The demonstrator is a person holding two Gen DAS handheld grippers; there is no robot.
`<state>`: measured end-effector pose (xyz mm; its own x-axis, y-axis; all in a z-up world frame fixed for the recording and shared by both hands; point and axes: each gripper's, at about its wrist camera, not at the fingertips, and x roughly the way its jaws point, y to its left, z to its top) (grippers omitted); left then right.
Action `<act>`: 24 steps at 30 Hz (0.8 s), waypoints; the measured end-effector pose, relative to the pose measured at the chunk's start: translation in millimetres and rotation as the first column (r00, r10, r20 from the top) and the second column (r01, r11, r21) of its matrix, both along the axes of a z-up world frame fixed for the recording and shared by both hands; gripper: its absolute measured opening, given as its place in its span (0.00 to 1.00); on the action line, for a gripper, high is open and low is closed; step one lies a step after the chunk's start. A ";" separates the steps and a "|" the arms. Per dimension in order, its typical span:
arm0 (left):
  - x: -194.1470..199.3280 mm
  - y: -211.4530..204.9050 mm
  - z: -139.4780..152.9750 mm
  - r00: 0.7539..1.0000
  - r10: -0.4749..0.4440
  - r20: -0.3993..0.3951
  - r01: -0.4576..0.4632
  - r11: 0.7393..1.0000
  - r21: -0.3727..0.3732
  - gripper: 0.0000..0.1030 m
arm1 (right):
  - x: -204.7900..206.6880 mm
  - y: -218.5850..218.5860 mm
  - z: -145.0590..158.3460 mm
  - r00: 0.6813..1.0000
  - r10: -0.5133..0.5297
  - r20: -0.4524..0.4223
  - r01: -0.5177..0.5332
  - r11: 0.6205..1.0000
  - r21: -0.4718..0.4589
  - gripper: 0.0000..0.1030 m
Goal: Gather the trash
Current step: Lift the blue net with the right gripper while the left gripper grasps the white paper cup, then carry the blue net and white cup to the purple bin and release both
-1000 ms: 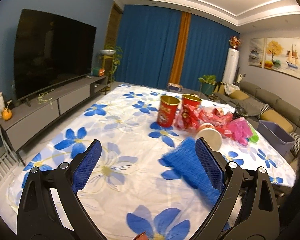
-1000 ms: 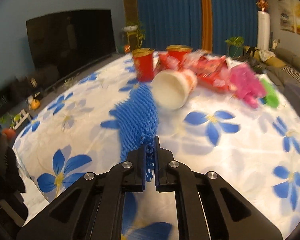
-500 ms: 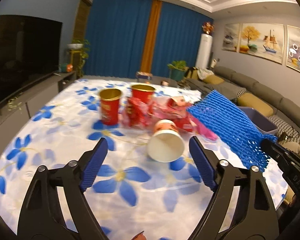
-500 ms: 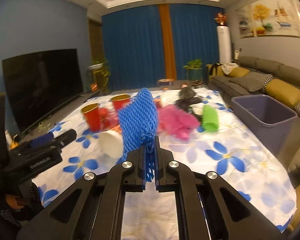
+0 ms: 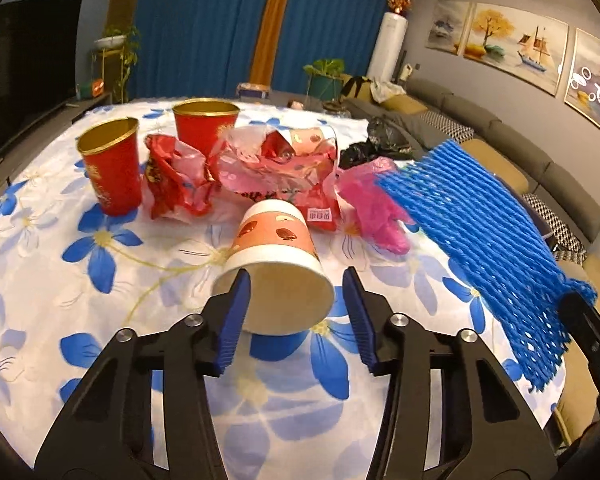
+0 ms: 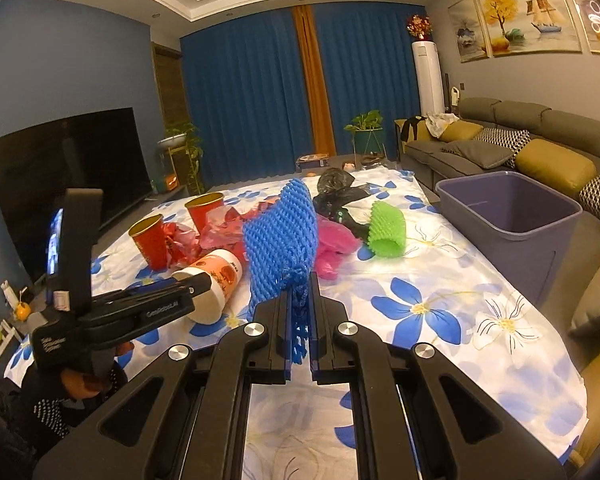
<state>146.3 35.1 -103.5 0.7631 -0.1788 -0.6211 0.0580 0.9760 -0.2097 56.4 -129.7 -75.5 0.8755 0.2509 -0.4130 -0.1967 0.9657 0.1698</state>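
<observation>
My right gripper [image 6: 299,300] is shut on a blue foam net sleeve [image 6: 282,236] and holds it in the air above the table; the sleeve also shows in the left wrist view [image 5: 480,236]. My left gripper [image 5: 296,292] is open, its blue pads on either side of the mouth of a pink-and-white paper cup [image 5: 274,268] lying on its side; the cup also shows in the right wrist view [image 6: 216,280]. Behind it lie two red cups [image 5: 114,172], crumpled red and pink wrappers [image 5: 284,160], a pink bag [image 5: 376,204], a black bag [image 6: 334,192] and a green foam sleeve [image 6: 386,230].
A grey-purple plastic bin [image 6: 512,220] stands by the table's right edge, in front of the sofa [image 6: 532,152]. The table has a white cloth with blue flowers [image 6: 420,308]. A TV [image 6: 68,176] stands on the left.
My left gripper has moved forward and down to the paper cup, and its jaws have narrowed around the cup's mouth. My right gripper still holds the blue sleeve in the air, about where it was.
</observation>
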 end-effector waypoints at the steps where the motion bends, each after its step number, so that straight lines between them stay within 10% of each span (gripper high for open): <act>1: 3.2 -1.5 -1.7 1.000 -0.002 -0.010 0.002 1.000 -0.002 0.39 | 0.0 -1.2 -0.2 1.000 -0.001 -0.001 0.001 1.000 0.003 0.07; 10: 18.4 -5.0 -10.0 0.999 -0.022 -0.037 0.021 1.000 -0.013 0.04 | 3.5 -13.6 -2.3 1.000 -0.016 -0.004 0.016 1.000 0.026 0.07; 24: -22.8 0.2 3.4 0.997 -0.026 0.069 0.026 1.000 -0.005 0.02 | 4.3 -33.2 0.3 0.998 -0.060 0.016 0.060 0.997 0.044 0.07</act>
